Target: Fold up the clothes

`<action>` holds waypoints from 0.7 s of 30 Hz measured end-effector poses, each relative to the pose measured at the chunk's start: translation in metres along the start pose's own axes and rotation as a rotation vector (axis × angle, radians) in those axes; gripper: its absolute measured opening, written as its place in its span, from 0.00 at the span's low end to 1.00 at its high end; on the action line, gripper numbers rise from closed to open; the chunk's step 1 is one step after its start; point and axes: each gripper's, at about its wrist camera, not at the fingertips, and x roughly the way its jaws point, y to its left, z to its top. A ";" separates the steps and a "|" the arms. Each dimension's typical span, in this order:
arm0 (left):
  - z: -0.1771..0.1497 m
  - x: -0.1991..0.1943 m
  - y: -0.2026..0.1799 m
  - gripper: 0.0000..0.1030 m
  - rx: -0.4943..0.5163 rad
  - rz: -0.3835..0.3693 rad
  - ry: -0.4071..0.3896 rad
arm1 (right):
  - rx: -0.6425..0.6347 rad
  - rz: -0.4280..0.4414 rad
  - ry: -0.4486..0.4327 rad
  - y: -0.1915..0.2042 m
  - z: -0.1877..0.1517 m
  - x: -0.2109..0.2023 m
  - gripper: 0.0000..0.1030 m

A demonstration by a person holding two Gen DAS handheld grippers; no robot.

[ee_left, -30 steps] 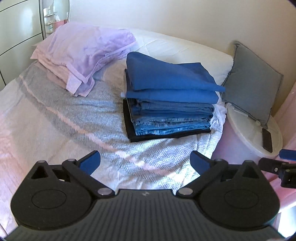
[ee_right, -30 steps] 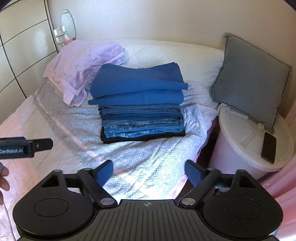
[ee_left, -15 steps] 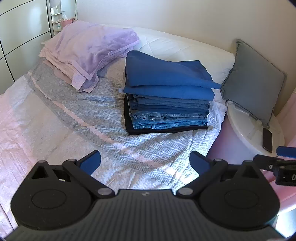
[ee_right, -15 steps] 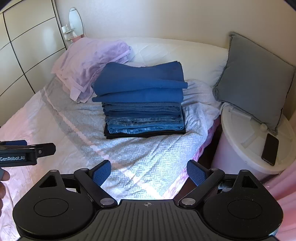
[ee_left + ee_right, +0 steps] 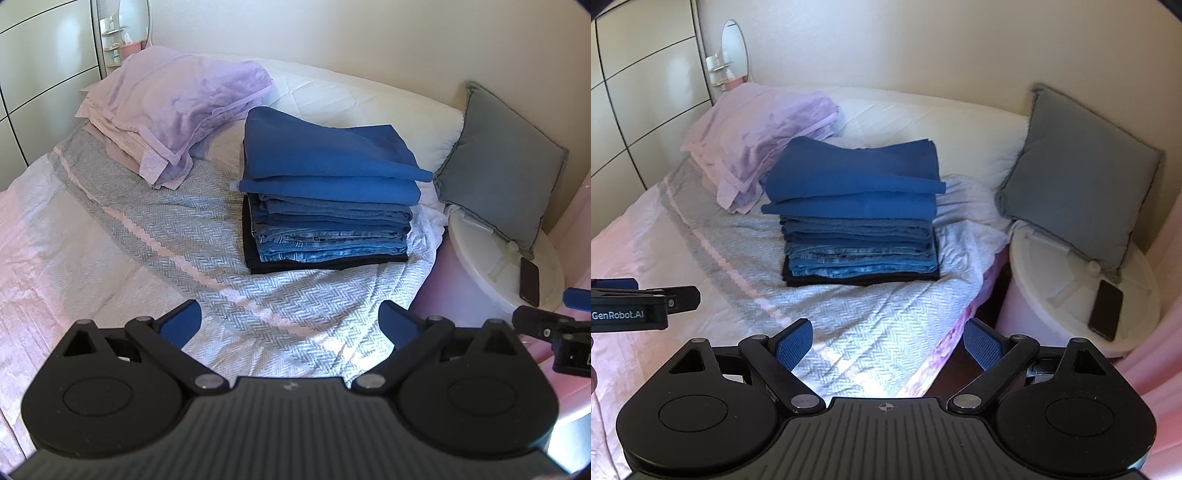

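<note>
A neat stack of folded clothes point(image 5: 328, 206) point(image 5: 858, 229) rests on the bed: a blue garment on top, several denim pieces below, a black one at the bottom. My left gripper point(image 5: 290, 321) hovers open over the bedspread in front of the stack, holding nothing. My right gripper point(image 5: 886, 345) is also open and empty, near the bed's right edge. Each gripper shows at the side of the other's view.
A lilac pillow pile point(image 5: 173, 110) lies left of the stack. The herringbone bedspread point(image 5: 155, 236) covers the bed. A grey cushion point(image 5: 1078, 177) leans on a white round side table point(image 5: 1071, 266) with a dark phone point(image 5: 1105, 309). Cabinet doors point(image 5: 642, 96) stand on the left.
Both grippers have drawn back and risen a little from the stack, so it looks smaller and farther. Their jaws stay open; the clothes have not moved.
</note>
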 end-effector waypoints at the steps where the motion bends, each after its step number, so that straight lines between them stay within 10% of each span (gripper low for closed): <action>1: 0.000 0.001 -0.001 0.98 0.004 0.000 0.001 | 0.000 -0.001 -0.001 0.001 -0.001 -0.001 0.89; 21: -0.008 0.010 -0.004 0.98 0.012 -0.002 0.025 | -0.019 -0.005 0.015 0.013 -0.006 0.000 0.89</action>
